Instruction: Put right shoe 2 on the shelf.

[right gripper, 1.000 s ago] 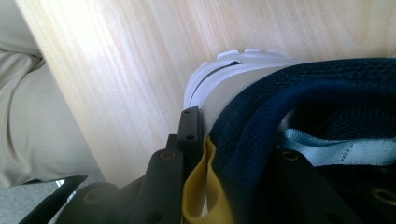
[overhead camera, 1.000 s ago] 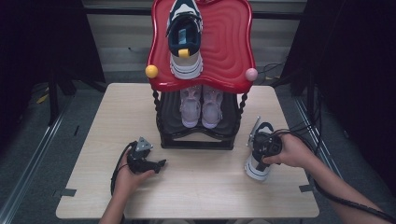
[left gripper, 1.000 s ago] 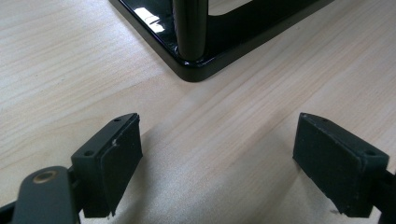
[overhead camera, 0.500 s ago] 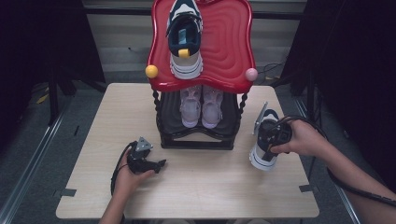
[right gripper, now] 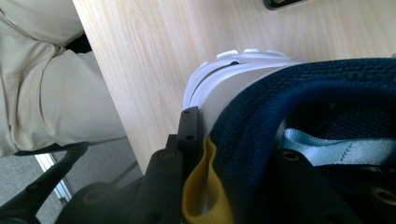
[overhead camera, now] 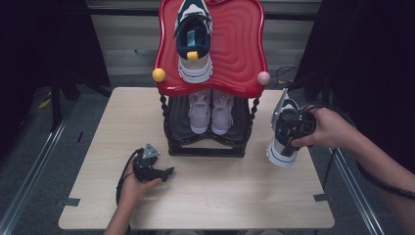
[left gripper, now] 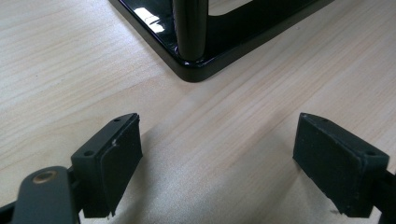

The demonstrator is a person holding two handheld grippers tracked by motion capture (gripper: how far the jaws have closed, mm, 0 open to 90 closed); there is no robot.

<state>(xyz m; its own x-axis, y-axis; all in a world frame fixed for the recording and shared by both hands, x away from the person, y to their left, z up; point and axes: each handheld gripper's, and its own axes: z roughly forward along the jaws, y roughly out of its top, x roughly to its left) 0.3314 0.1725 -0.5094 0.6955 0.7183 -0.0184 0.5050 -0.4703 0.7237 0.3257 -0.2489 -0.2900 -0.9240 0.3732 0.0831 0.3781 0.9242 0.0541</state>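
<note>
Presently, right gripper: clamped on the heel collar of a navy-and-white sneaker, held toe-down above the counter, right of the shoe rack. Matching sneaker already sat on the red top shelf; a pale pair occupied the lower tier. Placement remained. Left gripper: jaws apart, empty, resting on the counter.

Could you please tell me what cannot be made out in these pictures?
- Sneaker toe: high view, hidden behind the right hand-held gripper; right gripper view, cut off by the edge.
- Pink shoes heels: high view, hidden under the red shelf.
- Rack top: left gripper view, cut off.
</note>
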